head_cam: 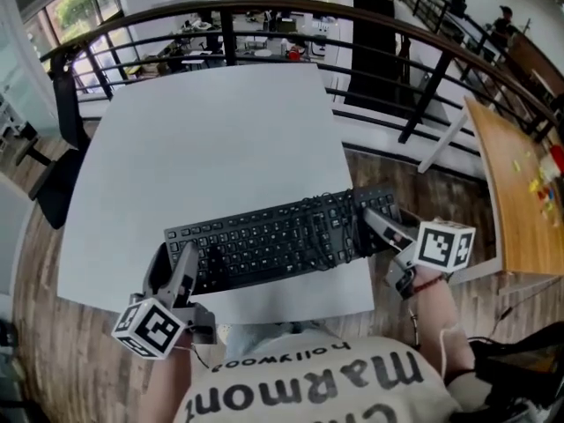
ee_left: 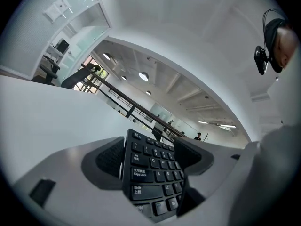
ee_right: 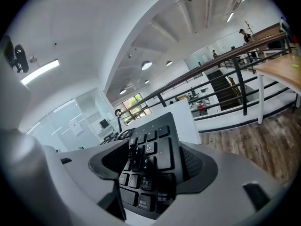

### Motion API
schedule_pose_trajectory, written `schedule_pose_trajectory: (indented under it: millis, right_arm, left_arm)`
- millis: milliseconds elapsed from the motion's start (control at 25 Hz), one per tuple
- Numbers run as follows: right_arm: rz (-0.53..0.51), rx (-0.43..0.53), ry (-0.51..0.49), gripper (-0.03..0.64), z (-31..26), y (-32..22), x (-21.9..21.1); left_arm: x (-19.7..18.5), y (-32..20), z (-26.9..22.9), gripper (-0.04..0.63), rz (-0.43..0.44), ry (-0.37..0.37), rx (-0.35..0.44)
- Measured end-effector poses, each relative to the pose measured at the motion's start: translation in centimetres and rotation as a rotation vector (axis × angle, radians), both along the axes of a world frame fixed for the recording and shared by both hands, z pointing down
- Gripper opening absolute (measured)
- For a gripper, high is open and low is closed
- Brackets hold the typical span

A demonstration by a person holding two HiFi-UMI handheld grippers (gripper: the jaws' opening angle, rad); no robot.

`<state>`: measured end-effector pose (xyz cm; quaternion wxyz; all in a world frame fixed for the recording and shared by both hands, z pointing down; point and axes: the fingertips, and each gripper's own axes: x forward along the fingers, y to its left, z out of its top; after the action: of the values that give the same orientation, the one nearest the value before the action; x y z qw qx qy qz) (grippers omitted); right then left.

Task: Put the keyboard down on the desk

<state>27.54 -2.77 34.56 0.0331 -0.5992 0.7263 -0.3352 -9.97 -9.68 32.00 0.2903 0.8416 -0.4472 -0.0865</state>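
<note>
Office (white desk [head_cam: 211,139], mezzanine railing [head_cam: 228,38])

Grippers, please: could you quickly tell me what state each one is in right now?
Left gripper: closed on the keyboard, at its left end.
Right gripper: closed on the keyboard's number-pad end.

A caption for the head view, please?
The left hand-held gripper and right hand-held gripper grip a black keyboard by its ends over a white desk.

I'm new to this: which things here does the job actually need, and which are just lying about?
In the job:
keyboard
desk
left gripper and right gripper, each clamped on one end of the keyboard

Just lying about:
wooden table
chair
railing
</note>
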Motion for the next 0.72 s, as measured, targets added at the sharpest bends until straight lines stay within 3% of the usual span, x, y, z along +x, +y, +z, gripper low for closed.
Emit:
schedule_pose_trajectory:
  millis: [320,720]
  right_arm:
    - [-0.082,-0.021,-0.042,0.318,1.2,-3.0,0.0]
    - [-0.063,-0.111,-0.035,0.318,2.8,-4.8,0.7]
  left_arm:
    - [-0.2,0.1,0.4,0.328,-0.056,-0.023,-0.025]
    - [0.2,-2.2,2.4,0.322,-0.066,0.017,-0.097]
